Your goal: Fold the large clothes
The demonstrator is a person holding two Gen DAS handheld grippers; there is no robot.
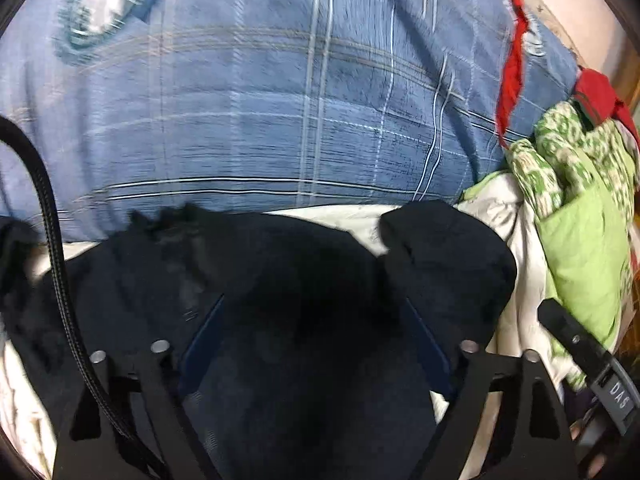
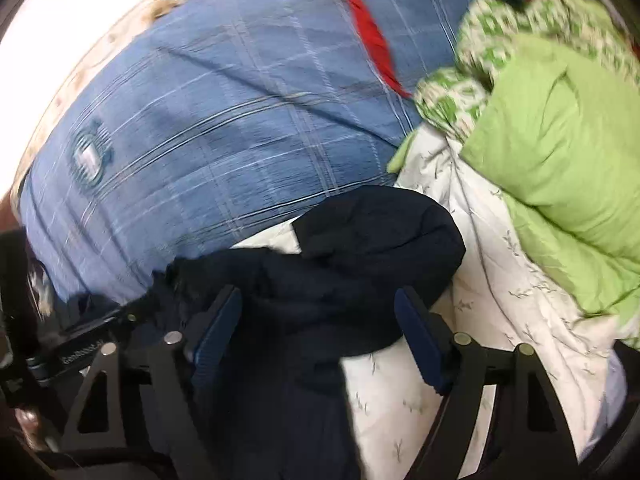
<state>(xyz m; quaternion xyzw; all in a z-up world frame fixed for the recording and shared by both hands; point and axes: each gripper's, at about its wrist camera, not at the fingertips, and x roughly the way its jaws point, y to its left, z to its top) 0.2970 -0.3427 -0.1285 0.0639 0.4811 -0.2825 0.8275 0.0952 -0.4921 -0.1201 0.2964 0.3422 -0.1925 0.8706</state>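
Dark navy knit garment [image 1: 288,280] bunched on white leaf-print sheet [image 2: 500,280], beside blue plaid bedcover [image 1: 260,100]. Left gripper [image 1: 312,336]: fingers apart, garment draped between. Right gripper [image 2: 316,332]: fingers spread, astride garment. Only right view shows lime-green pillow [image 2: 560,140] fully.

Beyond the dark navy garment [image 1: 304,300], the blue plaid bedspread [image 1: 260,112] lies open and flat. To the garment's right, a heaped green cloth pile [image 1: 580,216] and red fabric [image 1: 514,64] block passage.
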